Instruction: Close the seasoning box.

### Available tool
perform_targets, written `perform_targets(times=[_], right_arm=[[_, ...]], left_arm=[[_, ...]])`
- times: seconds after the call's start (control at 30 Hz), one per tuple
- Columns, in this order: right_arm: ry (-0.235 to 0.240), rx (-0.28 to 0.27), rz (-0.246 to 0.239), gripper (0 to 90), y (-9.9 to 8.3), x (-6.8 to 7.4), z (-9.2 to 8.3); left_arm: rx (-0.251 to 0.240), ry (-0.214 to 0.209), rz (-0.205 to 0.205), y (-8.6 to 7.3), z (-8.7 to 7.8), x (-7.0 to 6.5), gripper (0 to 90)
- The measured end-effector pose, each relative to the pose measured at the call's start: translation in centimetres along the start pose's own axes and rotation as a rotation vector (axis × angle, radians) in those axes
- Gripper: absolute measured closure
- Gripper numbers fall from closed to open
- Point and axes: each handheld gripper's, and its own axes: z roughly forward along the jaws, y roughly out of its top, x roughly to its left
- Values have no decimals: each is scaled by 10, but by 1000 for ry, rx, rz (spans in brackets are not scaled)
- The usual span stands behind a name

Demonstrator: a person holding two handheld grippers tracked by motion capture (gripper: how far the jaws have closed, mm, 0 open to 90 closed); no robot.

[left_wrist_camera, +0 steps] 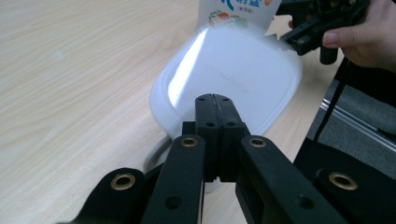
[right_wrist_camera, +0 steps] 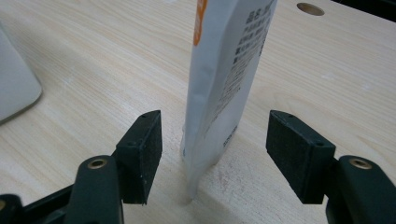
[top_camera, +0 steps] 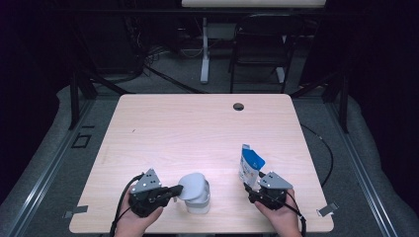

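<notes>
A white container (top_camera: 200, 205) stands near the table's front edge, and its white lid (top_camera: 192, 185) sits tilted above it. My left gripper (top_camera: 177, 190) reaches in from the left. In the left gripper view its jaws (left_wrist_camera: 215, 99) are pressed together on the near rim of the lid (left_wrist_camera: 233, 70). A blue and white pouch (top_camera: 250, 165) stands upright to the right. My right gripper (right_wrist_camera: 215, 126) is open around the pouch (right_wrist_camera: 224, 70), with a gap on each side between pads and pouch.
A cable hole (top_camera: 238, 106) lies in the table's far edge. A folding chair (top_camera: 262, 44) and a desk leg stand on the floor beyond the table (top_camera: 163, 128). Both hands are close to the front edge.
</notes>
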Motion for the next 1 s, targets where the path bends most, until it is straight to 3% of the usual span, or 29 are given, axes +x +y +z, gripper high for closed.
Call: perform_targets(times=[0.67, 1.0], right_arm=[[6, 4, -7, 358, 0, 1, 0], [9, 4, -2, 358, 0, 1, 0]], left_arm=[[-38, 16, -15, 2, -12, 6, 900], [-79, 55, -61, 1, -29, 24, 900]])
